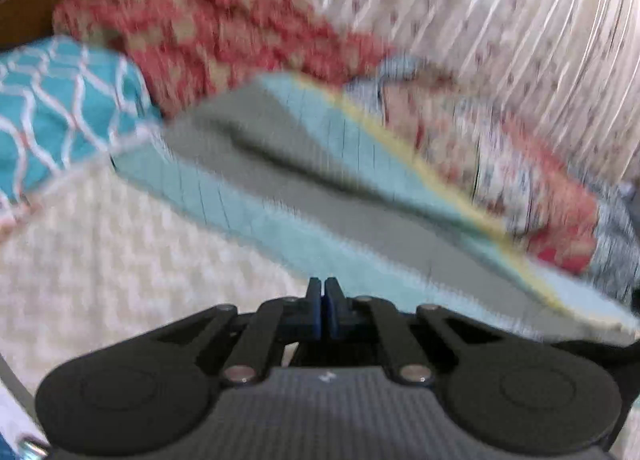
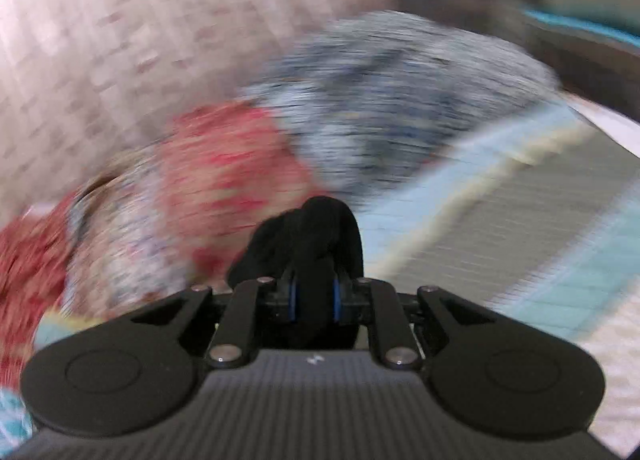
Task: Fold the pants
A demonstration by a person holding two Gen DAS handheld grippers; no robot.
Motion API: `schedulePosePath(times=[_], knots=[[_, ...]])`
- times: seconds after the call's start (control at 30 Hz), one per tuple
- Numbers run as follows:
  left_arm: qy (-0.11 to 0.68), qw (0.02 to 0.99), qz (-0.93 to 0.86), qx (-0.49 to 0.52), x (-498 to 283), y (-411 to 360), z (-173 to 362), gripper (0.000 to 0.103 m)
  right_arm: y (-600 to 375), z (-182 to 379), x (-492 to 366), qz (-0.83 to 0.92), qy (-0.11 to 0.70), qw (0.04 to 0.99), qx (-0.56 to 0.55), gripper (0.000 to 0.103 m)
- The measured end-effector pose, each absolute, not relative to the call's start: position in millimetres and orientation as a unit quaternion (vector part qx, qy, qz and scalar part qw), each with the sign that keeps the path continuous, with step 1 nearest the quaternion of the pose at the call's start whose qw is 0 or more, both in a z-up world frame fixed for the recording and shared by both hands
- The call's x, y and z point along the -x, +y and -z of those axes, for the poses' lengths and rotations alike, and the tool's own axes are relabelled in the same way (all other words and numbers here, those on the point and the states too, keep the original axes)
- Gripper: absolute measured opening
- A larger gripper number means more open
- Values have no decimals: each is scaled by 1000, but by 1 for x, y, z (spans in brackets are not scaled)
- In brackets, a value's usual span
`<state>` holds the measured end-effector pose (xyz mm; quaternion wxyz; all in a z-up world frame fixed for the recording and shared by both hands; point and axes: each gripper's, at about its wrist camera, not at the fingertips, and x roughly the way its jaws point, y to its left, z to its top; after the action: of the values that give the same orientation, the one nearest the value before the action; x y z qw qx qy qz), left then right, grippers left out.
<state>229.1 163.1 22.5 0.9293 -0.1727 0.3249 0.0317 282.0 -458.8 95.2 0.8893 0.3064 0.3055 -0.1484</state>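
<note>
Pants: black soft cloth (image 2: 316, 236), bunched into a thick rounded wad with folds; only this clump shows, in the right wrist view, so its long axis and which way it points cannot be told
Where: the wad rises between the right gripper's fingers and stands in front of them, above the bed
Right gripper (image 2: 314, 302): black linkage arms, blue pads; jaws narrow, pressed onto the black cloth from both sides
Left gripper (image 1: 323, 308): same build; blue pads together, nothing seen between them, tips over the mat's near edge
Mat (image 1: 320, 196): flat, light blue with thin grid lines, a yellow edge, a broad grey band running diagonally
Bedcover (image 1: 120, 260): cream, bumpy quilted texture, under the mat
Pillow (image 1: 52, 100): teal with a white lattice pattern, at the left
Red cloth (image 1: 224, 28): red and beige print, heaped behind the mat
Grey cloth (image 2: 392, 100): blue-grey mottled, rumpled, beside the red heap
Curtain (image 1: 500, 20): pale, pleated, small reddish motifs
Sharpness: both views smeared by blur
</note>
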Motion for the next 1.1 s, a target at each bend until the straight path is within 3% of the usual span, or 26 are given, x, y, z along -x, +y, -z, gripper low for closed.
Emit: schedulePosePath(times=[0.03,0.07,0.1,0.13,0.3,0.43,0.53,0.57,0.63,0.7,0.77,0.83,0.97,1.1], knots=[[342,926,-38,153,-233,154,-10,4,-477,-81,-270,170,325,874,-319,34],[353,925,-47,133,-236,148,-2,5,-491,-66,-259,195,344,861,-319,51],[364,922,-55,117,-238,143,5,6,-498,-54,-249,226,358,851,-310,57],[376,919,-59,106,-239,139,10,6,-504,-43,-237,255,368,842,-300,59],[372,921,-67,96,-223,132,5,34,-513,-18,-195,261,366,842,-298,59],[369,926,-63,48,-221,103,4,39,-494,-23,-221,211,366,867,-264,59],[362,930,-67,-1,-219,80,11,51,-478,-20,-240,174,386,868,-260,71],[361,930,-71,-12,-218,74,13,52,-474,-16,-247,172,392,864,-264,77],[365,928,-75,-20,-218,68,17,52,-468,-3,-261,179,408,857,-258,80],[366,927,-78,-18,-217,65,19,53,-462,15,-274,201,445,841,-233,75],[366,927,-79,-16,-215,65,19,54,-460,15,-273,222,433,848,-213,32],[367,927,-79,-14,-215,67,19,56,-465,0,-263,228,389,861,-234,15],[370,926,-79,-5,-217,70,20,56,-488,-33,-241,291,292,873,-259,14],[370,926,-80,5,-217,71,22,57,-498,-40,-232,328,301,866,-226,11]])
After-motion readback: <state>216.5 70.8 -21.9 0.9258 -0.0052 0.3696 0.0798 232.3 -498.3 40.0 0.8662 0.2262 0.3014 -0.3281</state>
